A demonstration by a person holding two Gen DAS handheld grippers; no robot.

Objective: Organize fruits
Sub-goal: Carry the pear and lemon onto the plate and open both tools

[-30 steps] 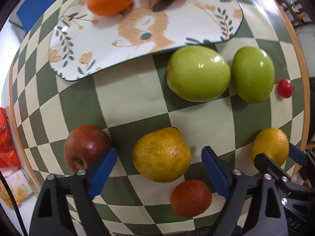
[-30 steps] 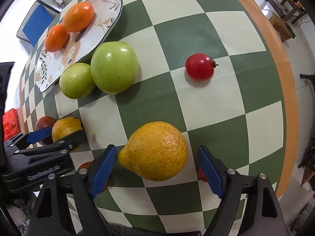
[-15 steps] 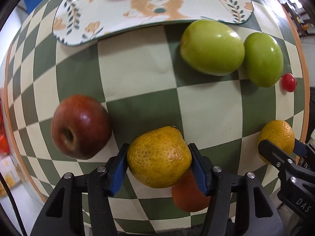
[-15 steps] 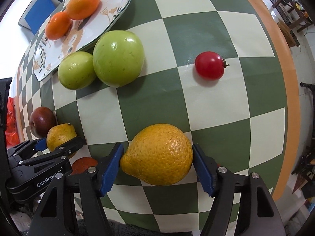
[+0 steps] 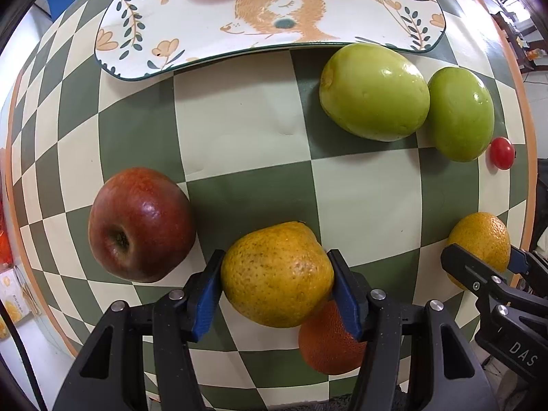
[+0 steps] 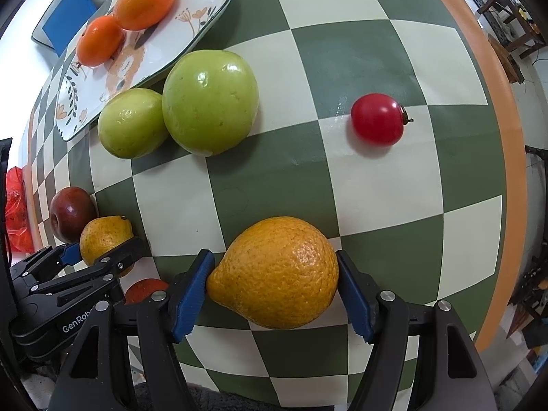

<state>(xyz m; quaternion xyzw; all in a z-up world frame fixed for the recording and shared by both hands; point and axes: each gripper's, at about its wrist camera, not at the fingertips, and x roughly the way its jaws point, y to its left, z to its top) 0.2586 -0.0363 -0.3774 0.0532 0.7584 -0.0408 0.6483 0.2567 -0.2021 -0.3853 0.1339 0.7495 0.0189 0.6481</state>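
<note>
plate (image 6: 205, 17): 2 oranges (image 6: 144, 1) | left gripper (image 5: 277, 287) fingers grasping pear (image 5: 277, 274) | right gripper (image 6: 274, 287) fingers grasping lemon (image 6: 277, 270)

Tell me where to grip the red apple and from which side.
Grip the red apple across its widest middle, coming from above with the pads on its two rounded sides. It lies tilted, its stem dimple facing the camera, so the flanks are the smooth, even surfaces. A pear, held in the left claw, sits close on one side, so a low sideways approach looks crowded.
</note>
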